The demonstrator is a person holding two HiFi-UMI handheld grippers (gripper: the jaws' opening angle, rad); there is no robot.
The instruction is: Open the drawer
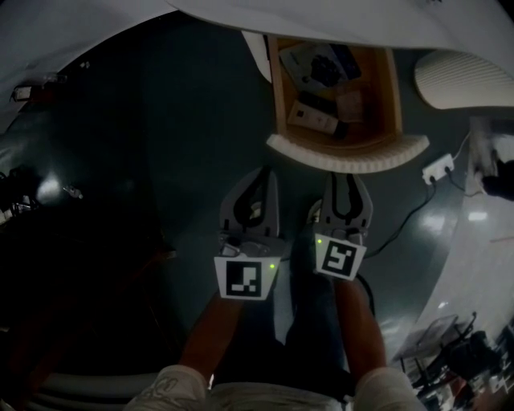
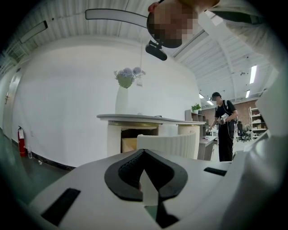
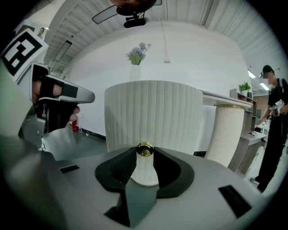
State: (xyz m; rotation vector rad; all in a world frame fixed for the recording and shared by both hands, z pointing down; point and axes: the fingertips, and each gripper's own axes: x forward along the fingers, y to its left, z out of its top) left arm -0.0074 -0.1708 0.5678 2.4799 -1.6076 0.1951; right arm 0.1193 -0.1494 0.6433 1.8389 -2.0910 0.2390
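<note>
Standing pulled out just beyond the grippers in the head view, the drawer (image 1: pixel 345 154) has a curved, ribbed white front and wooden inside. Left gripper view: the left gripper (image 2: pixel 143 152) is pressed together, empty. Right gripper view: the right gripper (image 3: pixel 144 151) pinches the drawer's gold knob (image 3: pixel 144 148).

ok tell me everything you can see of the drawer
The drawer stands pulled out from under the white top, its pale wooden box open to view with small boxes inside. Its front is a curved, white, ribbed panel with a gold knob, and the right gripper is closed on that knob.
</note>
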